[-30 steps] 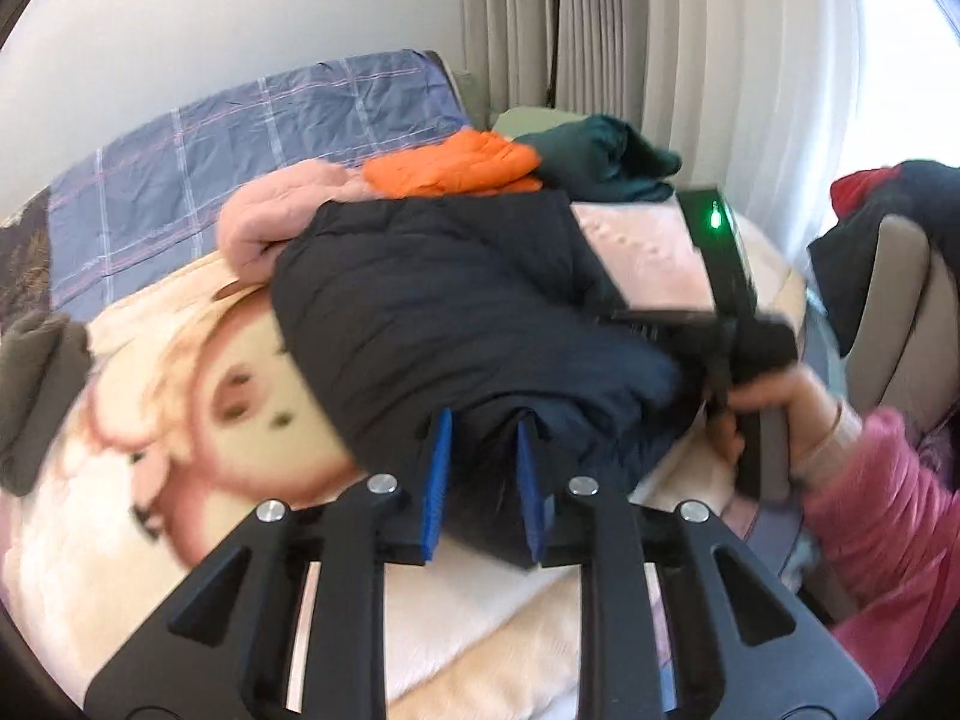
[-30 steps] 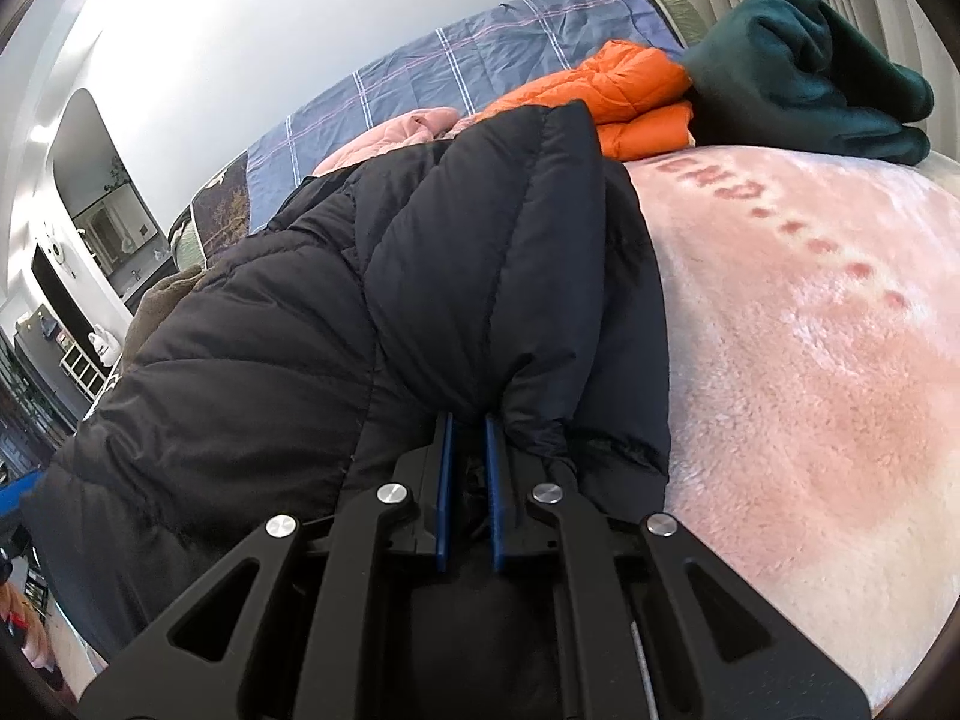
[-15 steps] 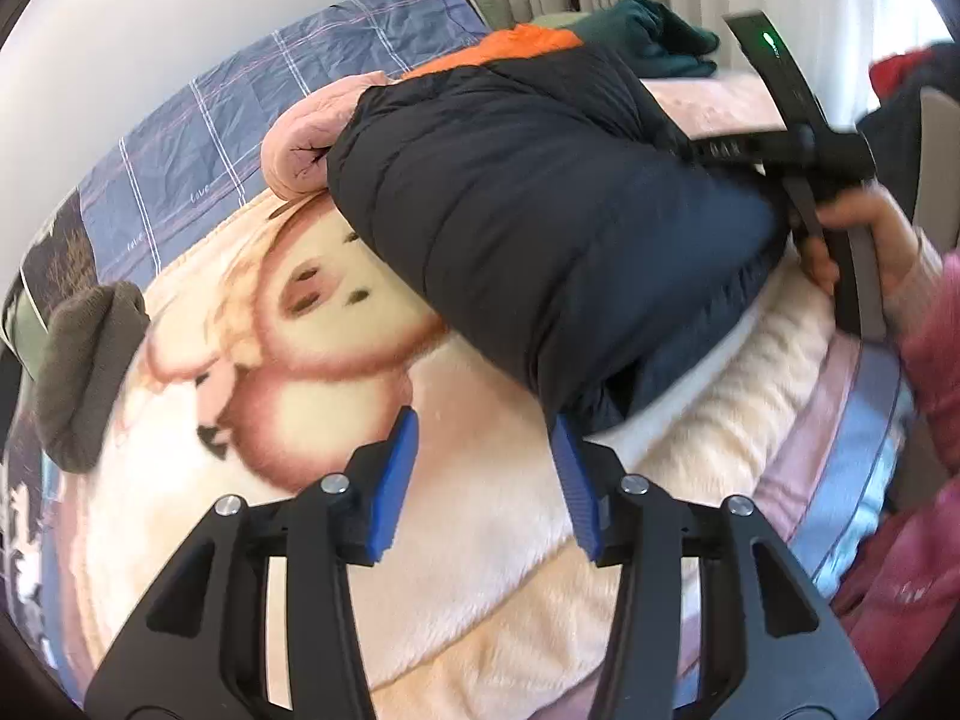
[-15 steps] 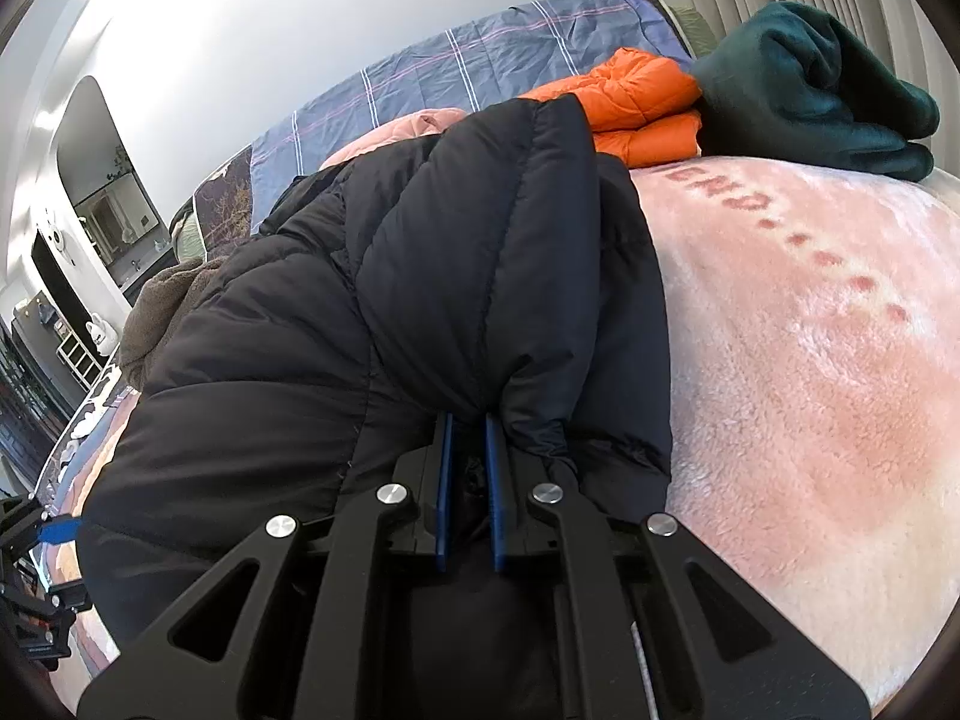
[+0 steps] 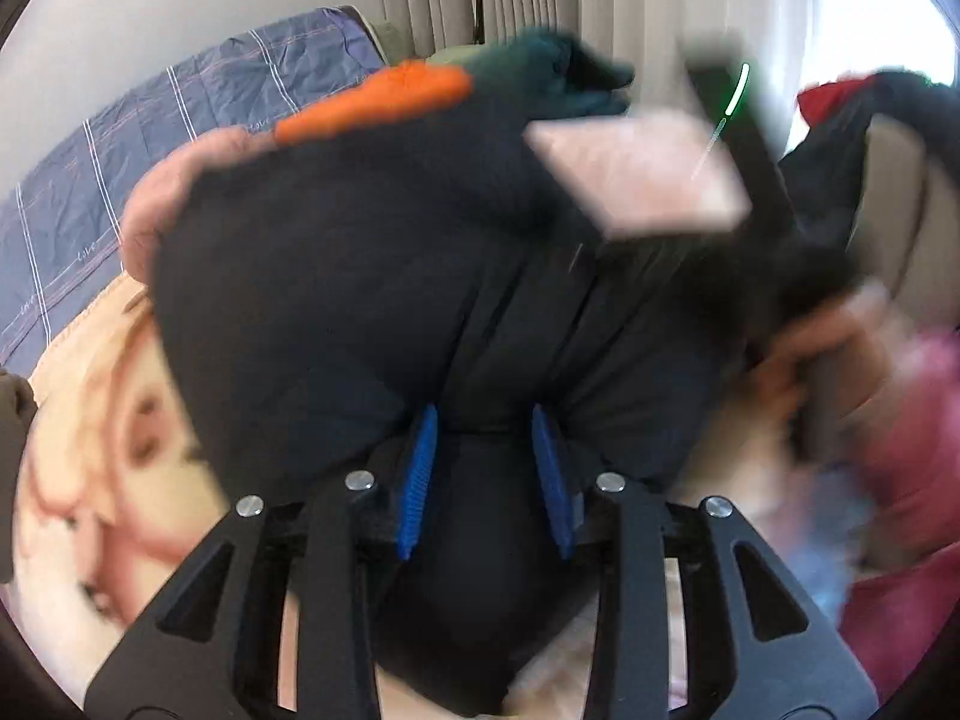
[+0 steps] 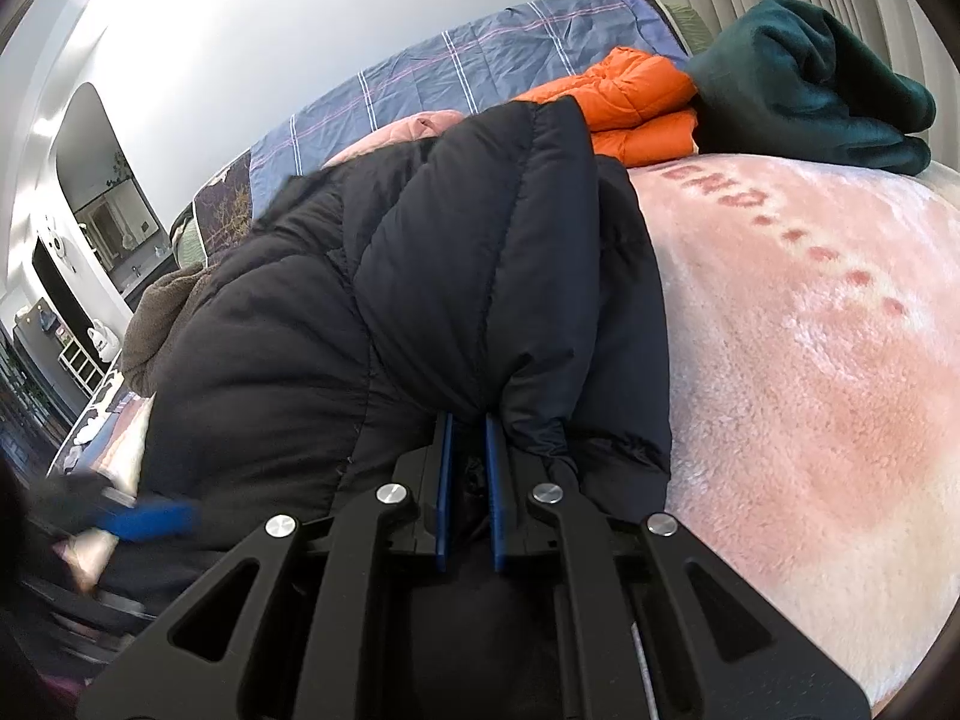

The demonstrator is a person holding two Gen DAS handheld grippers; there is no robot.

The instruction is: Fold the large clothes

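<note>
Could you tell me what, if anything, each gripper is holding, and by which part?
The right gripper pinches the black jacket at a bunched edge. The left gripper, jaws just closing, has a jacket fold between its pads; a firm grip cannot be told.

Both wrist views look closely down at one black jacket.

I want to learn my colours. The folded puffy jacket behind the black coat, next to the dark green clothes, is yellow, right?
Not quite: that folded puffy jacket is orange, not yellow. The right wrist view shows it clearly, behind the black coat and beside the dark green clothes.
</note>
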